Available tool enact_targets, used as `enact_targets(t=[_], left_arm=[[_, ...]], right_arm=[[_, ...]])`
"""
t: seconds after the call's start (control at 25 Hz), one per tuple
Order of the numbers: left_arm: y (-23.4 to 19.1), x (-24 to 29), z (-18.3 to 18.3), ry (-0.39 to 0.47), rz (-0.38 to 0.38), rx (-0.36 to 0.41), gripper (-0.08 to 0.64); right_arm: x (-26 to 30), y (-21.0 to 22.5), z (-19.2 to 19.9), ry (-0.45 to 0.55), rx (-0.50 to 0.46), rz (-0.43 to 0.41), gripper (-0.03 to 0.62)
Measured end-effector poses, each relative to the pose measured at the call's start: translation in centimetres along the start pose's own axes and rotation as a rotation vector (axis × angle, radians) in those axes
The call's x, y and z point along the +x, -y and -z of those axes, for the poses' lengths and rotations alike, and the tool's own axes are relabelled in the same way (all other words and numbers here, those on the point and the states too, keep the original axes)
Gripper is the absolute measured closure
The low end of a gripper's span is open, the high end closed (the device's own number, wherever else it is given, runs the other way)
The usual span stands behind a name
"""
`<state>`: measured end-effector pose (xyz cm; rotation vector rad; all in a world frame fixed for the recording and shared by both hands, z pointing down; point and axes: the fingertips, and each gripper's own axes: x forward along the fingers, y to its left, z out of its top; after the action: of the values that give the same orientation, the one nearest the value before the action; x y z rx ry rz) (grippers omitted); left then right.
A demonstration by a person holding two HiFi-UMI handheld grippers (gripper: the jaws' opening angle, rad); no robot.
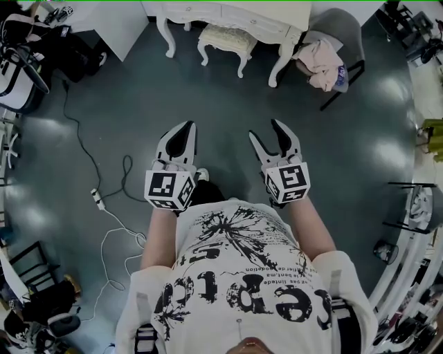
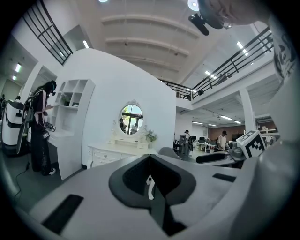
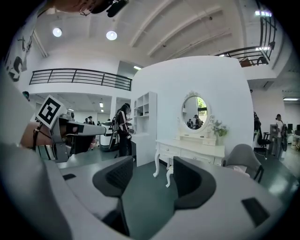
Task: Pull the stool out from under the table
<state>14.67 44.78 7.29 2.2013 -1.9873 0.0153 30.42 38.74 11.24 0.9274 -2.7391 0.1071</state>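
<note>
The white cushioned stool (image 1: pixel 225 41) stands tucked between the curved legs of the white dressing table (image 1: pixel 239 17) at the far end of the dark floor. Both grippers hang in front of my chest, well short of it, pointing toward it. My left gripper (image 1: pixel 185 127) has its jaws pressed together with nothing in them; in the left gripper view (image 2: pixel 150 158) the pads meet in a thin line in front of the table (image 2: pixel 117 151). My right gripper (image 1: pixel 265 131) is open and empty. Between its fingers (image 3: pixel 152 174) show the dark floor and the table's white legs (image 3: pixel 157 168).
A grey chair (image 1: pixel 346 34) draped with a pink garment stands right of the table. A white power strip and cables (image 1: pixel 99 200) trail across the floor at the left. Black bags and gear (image 1: pixel 28 52) sit at the far left. A person (image 2: pixel 40 129) stands by white shelves.
</note>
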Motion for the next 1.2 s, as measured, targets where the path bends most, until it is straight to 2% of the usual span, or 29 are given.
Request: enact_targets(t=[0.28,0.56,0.76,0.96,1.2], left_arm=[[-8.6,4.4,-0.9,-0.029,0.046,-0.001,0.538],[-15.8,8.3,-2.1,-0.052,0.094,0.027,0.540],[-18.9,12.0,-1.4,-0.078,0.094,-0.016,0.540],[-21.2,18.0,-0.3,-0.111,0.088,-0.022,0.539],[-23.1,29.6,-0.5,-0.142,0.095,-0.025,0.540]], right_arm=[[8.7,-0.5,-1.6,-0.017,0.007,0.056,0.331],[16.9,-0.2,-3.2,-0.022,0.063,0.124,0.331],[20.9,1.2,-3.6,-0.050,0.062,0.139,0.331],[26.2,5.9,-2.4,-0.100,0.082,0.167,0.331],[34.5,14.9,-3.1,-0.093,0.106,0.184,0.331]])
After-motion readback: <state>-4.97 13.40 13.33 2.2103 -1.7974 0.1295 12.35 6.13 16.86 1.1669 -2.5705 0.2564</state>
